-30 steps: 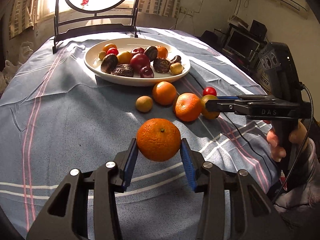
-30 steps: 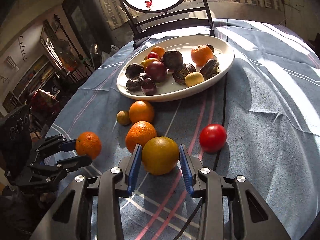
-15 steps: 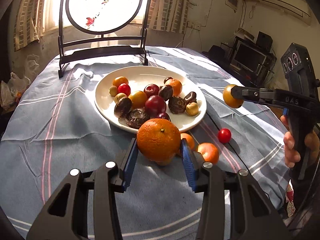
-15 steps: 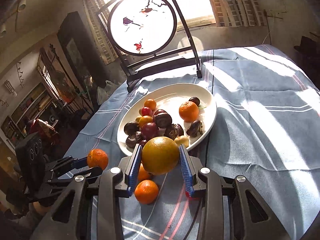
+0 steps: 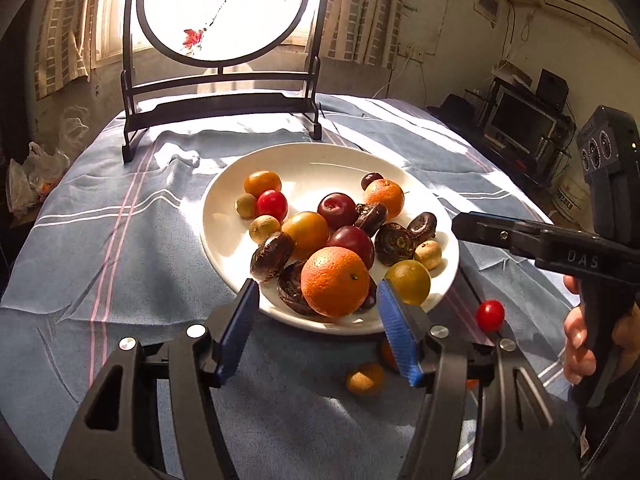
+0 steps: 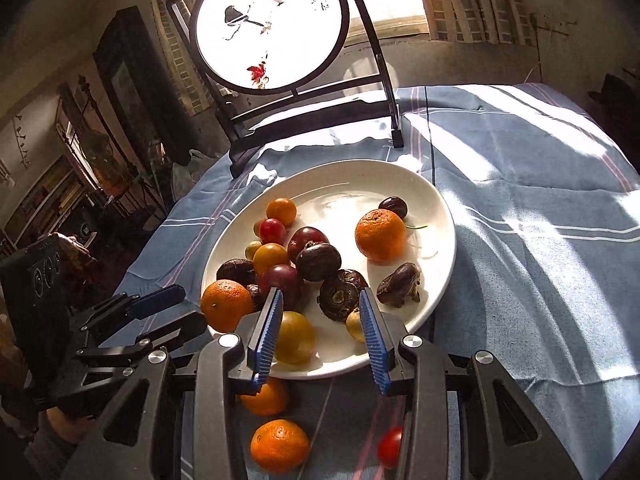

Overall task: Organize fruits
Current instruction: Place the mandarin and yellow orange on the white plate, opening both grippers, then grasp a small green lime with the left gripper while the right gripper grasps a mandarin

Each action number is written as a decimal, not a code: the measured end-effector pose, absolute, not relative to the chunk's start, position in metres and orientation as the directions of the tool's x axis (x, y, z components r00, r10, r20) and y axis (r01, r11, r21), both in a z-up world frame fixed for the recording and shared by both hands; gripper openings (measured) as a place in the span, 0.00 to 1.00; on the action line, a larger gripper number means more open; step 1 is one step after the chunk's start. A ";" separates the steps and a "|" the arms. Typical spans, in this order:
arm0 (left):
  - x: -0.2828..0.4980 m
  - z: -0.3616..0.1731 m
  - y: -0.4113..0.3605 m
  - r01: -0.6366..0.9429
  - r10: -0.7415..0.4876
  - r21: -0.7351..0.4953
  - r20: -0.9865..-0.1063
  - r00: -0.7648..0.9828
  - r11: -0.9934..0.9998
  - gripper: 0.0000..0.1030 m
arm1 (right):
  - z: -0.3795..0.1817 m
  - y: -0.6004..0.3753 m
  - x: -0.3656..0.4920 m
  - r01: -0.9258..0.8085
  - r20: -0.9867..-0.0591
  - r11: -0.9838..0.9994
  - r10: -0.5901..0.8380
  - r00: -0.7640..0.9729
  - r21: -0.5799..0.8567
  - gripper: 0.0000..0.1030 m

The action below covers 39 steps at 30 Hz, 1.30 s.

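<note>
A white plate holds several fruits: oranges, plums, dark wrinkled fruits, small yellow ones. My left gripper is open; a big orange lies free on the plate's near edge between its fingers. My right gripper is open over the plate's near rim; a yellow-green fruit lies on the plate by its left finger. On the cloth remain two oranges, a red tomato and a small yellow fruit.
A dark wooden stand with a round painted screen stands behind the plate. The blue striped cloth covers the round table. A black cable runs past the plate. Furniture and a monitor stand at the right.
Both grippers moved forward to the plate and opened. The orange left the left gripper and the yellow-green fruit left the right gripper; both now lie on the plate.
</note>
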<state>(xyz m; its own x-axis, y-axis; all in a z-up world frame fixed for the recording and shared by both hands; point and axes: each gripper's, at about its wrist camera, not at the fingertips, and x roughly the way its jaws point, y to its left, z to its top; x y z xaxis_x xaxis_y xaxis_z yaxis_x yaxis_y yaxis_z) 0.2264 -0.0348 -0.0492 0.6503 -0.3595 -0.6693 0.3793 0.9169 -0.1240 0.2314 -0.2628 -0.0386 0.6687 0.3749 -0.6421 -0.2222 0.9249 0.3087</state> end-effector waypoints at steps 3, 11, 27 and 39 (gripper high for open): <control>0.203 -0.055 -0.039 0.434 -0.360 -0.076 -0.694 0.624 0.898 0.59 | -0.039 -0.273 0.203 -0.203 -0.627 0.944 0.324 0.709 0.258 0.49; 0.194 -0.093 -0.061 0.471 -0.259 0.039 -0.794 0.549 0.881 0.57 | -0.053 -0.291 0.157 -0.188 -0.621 0.953 0.299 0.724 0.239 0.52; 0.167 -0.077 -0.062 0.503 -0.329 0.008 -0.747 0.578 0.865 0.24 | -0.071 -0.228 0.150 -0.367 -0.732 0.921 0.339 0.590 0.131 0.51; 0.145 -0.068 -0.031 0.465 -0.349 -0.039 -0.716 0.604 0.885 0.24 | -0.074 -0.205 0.156 -0.390 -0.763 0.916 0.317 0.564 0.093 0.40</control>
